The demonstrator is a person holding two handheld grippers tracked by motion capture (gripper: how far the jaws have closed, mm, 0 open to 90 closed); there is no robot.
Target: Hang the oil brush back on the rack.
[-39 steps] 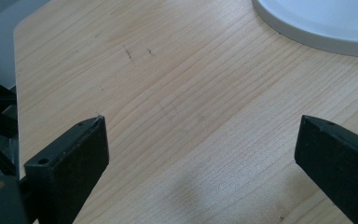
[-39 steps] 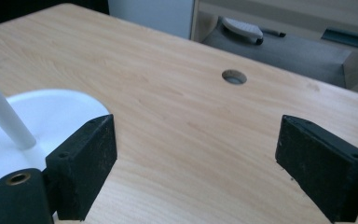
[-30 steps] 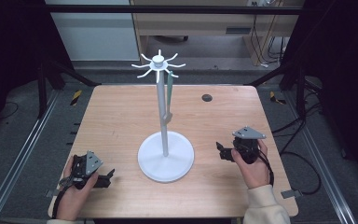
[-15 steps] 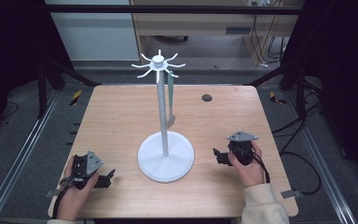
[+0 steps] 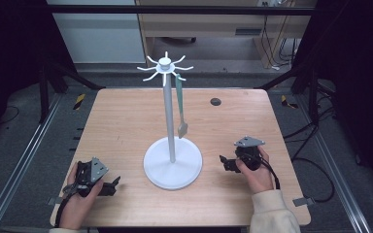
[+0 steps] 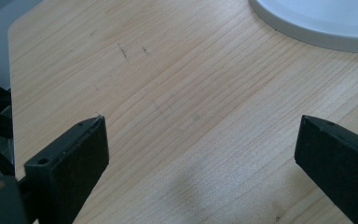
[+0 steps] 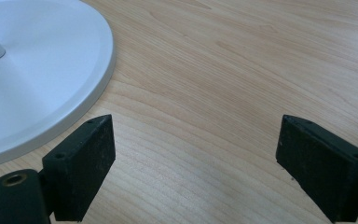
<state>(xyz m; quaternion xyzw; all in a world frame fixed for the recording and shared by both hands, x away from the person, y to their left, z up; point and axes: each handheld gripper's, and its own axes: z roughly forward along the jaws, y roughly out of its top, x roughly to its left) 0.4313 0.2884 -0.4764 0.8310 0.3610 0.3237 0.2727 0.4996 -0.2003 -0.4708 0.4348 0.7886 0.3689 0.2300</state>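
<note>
Stand (image 5: 173, 162) sits mid-bench (image 5: 126, 116), spoon (image 5: 180, 109) hanging from a top hook, just right of the pole. Left gripper (image 5: 110, 186) near-left, jaws wide apart, empty. Right gripper (image 5: 222, 162) near-right, just beside the stand's base, also released w/ nothing between jaws.

Stand base (image 6: 317, 23) cut off by the top edge, pole unseen. Dark spot (image 5: 215, 101) too small to identify.
</note>
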